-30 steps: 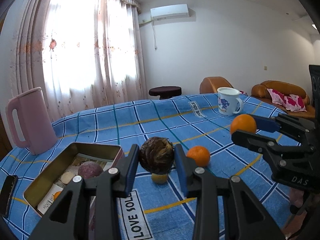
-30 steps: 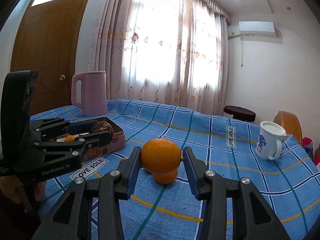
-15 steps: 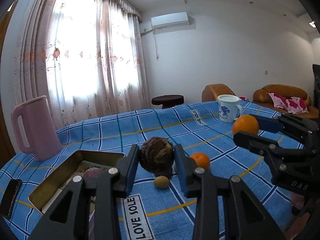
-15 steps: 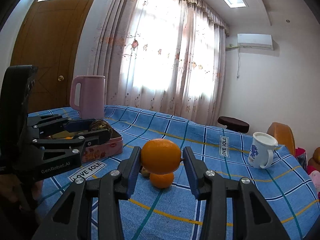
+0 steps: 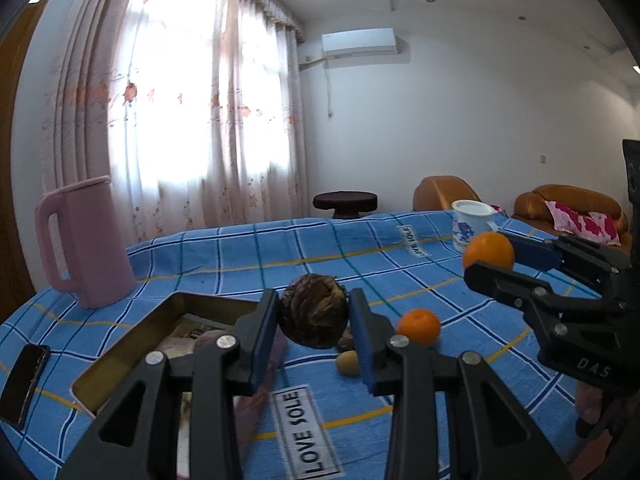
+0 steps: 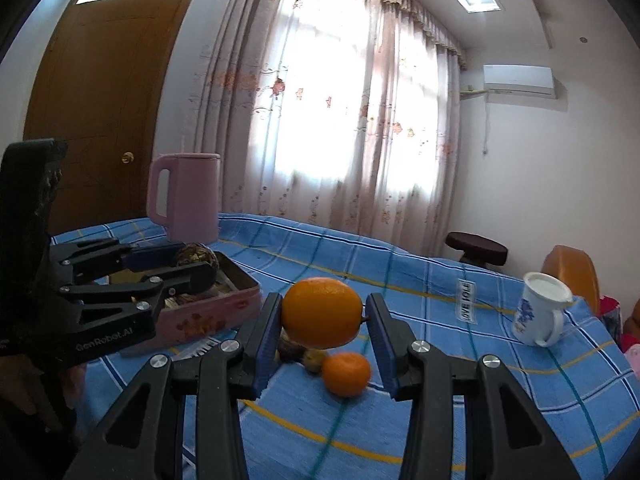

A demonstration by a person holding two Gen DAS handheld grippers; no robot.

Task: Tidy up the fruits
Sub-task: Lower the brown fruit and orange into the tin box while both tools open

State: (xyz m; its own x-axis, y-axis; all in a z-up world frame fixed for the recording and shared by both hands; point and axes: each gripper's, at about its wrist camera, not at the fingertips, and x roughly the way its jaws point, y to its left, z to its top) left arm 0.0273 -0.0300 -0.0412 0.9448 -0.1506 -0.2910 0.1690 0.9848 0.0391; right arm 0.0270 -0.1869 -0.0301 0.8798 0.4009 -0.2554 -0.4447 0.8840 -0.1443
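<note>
My left gripper (image 5: pixel 313 316) is shut on a dark brown, scaly round fruit (image 5: pixel 313 315), held above the blue checked tablecloth beside the open pink tin (image 5: pixel 132 336). My right gripper (image 6: pixel 322 314) is shut on a large orange (image 6: pixel 322 313), held above the table; it also shows in the left wrist view (image 5: pixel 489 250). A smaller orange (image 5: pixel 419 326) and a small yellowish fruit (image 5: pixel 347 362) lie on the cloth. In the right wrist view the smaller orange (image 6: pixel 346 373) lies under my fingers, and the left gripper (image 6: pixel 196 261) hangs over the tin (image 6: pixel 208 312).
A pink kettle (image 5: pixel 82 244) stands at the back left. A black phone (image 5: pixel 24 380) lies by the left edge. A white mug (image 5: pixel 470 222) stands at the far right. A dark stool (image 5: pixel 345 202) and brown sofas stand beyond the table.
Both grippers have risen and tilted up a little with their fruits still held. The tin and loose fruits have stayed in place.
</note>
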